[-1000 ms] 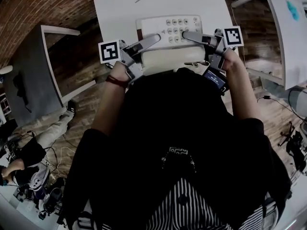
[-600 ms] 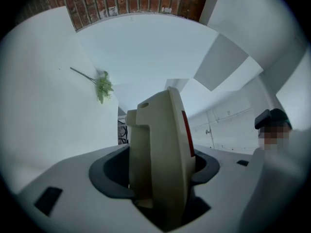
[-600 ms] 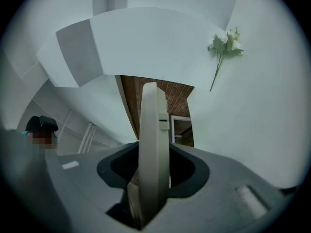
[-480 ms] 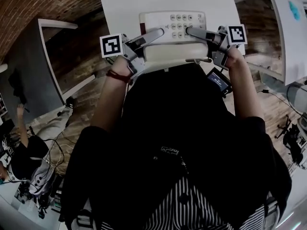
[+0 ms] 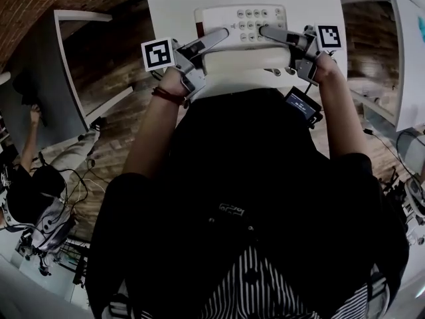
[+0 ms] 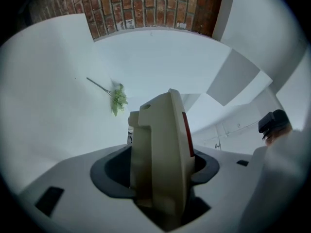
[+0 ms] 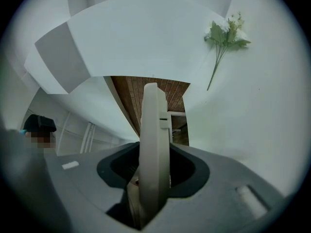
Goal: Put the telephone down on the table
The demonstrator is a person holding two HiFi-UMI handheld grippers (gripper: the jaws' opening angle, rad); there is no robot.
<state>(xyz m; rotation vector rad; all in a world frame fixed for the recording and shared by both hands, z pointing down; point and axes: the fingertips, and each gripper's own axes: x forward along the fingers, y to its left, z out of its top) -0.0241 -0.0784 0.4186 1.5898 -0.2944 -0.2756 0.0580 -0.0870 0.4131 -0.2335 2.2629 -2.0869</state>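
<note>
The white table (image 5: 174, 5) was seen across the top centre of the head view, with its near edge running just under the load. The telephone (image 5: 242, 48) was held over that near edge, in the upper middle of the frame. Whether its base was already touching the tabletop could not be told.

If it were let go there, it was judged that it could tip back off the edge toward the person, since so little of the table lay beneath its near side.

The left gripper (image 5: 216, 40) was clamped on the telephone's left side. In the left gripper view the cream body (image 6: 163, 154) was wedged edge-on between the jaws. The right gripper (image 5: 273, 34) was clamped on the right side, where a thinner edge (image 7: 153, 149) was pinched between the jaws.

An uneven release was judged the main hazard: were one side freed first, the telephone would be swung or dropped on a corner. A tilt could also let the handset (image 5: 242, 72), at the lower part of the telephone, be slid from its cradle.

A flower sprig (image 6: 116, 100) lay farther in on the table, at the upper right of the right gripper view (image 7: 224, 37). It was well apart from the telephone, and it would be disturbed only if the telephone were pushed far forward.
</note>
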